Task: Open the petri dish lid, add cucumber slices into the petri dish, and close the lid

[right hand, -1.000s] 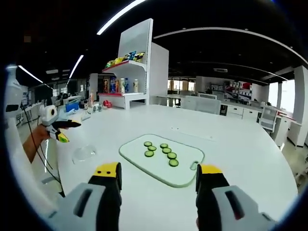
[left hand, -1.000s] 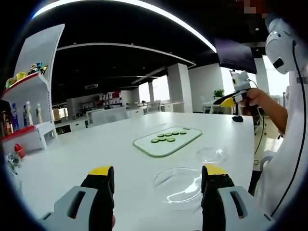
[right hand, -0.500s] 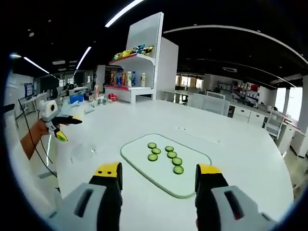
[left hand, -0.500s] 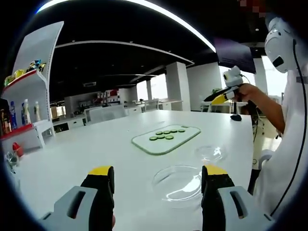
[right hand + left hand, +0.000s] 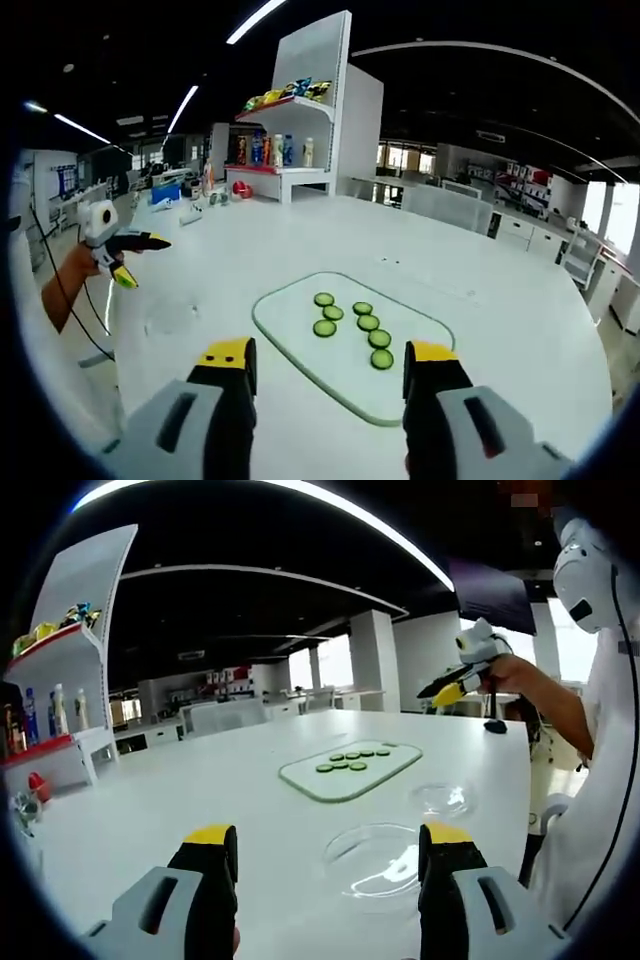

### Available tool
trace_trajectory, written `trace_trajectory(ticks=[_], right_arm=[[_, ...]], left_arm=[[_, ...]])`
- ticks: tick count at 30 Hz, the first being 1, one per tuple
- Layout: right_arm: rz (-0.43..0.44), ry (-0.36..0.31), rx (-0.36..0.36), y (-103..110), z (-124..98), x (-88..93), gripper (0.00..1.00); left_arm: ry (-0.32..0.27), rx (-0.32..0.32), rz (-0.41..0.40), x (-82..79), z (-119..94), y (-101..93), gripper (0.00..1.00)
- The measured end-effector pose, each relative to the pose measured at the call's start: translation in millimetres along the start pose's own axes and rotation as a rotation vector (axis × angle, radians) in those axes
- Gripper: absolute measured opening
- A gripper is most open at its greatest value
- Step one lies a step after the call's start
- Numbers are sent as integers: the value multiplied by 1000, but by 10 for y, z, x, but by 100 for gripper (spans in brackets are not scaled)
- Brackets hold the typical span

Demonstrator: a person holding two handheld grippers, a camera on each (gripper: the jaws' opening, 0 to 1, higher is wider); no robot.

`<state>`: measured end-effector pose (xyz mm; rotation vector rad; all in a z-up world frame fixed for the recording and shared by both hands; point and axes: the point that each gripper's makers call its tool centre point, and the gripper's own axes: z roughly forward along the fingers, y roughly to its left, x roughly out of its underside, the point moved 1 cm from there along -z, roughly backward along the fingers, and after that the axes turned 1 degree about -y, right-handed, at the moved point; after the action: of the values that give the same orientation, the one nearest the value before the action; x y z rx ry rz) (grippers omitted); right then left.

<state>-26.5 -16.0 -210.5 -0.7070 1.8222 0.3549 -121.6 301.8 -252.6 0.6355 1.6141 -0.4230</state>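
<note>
A clear petri dish (image 5: 375, 865) lies on the white table just ahead of my left gripper (image 5: 327, 835), whose yellow-tipped jaws stand open with nothing between them. A smaller clear round lid (image 5: 440, 800) rests beyond it to the right. Farther off is a pale green cutting board (image 5: 320, 785) carrying several cucumber slices (image 5: 352, 760). My right gripper (image 5: 329, 352) is open and empty, held above the near edge of the cutting board (image 5: 415, 325) and its cucumber slices (image 5: 350, 325). A faint clear dish (image 5: 172, 318) shows left of the board.
A white shelf unit (image 5: 300, 120) with bottles and snack packs stands at the table's far side, also seen as the shelf (image 5: 60, 660). A person in white stands at the table edge (image 5: 600, 780). Their hand holds the right gripper (image 5: 450, 688) in the air; the left gripper (image 5: 115, 250) shows at the left.
The right gripper has moved in closer over the cutting board, which now looks larger. In the left gripper view the right gripper has drifted left; the dishes have not moved.
</note>
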Motion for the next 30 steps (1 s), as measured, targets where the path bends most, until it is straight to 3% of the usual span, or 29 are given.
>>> trace_trajectory(ticks=[13, 30], right_arm=[[-23, 47, -43, 11, 372, 33, 52], [-34, 113, -97, 173, 721, 115, 48]], left_arm=[[8, 0, -10, 29, 35, -39, 74], [11, 6, 3, -4, 23, -78, 74]])
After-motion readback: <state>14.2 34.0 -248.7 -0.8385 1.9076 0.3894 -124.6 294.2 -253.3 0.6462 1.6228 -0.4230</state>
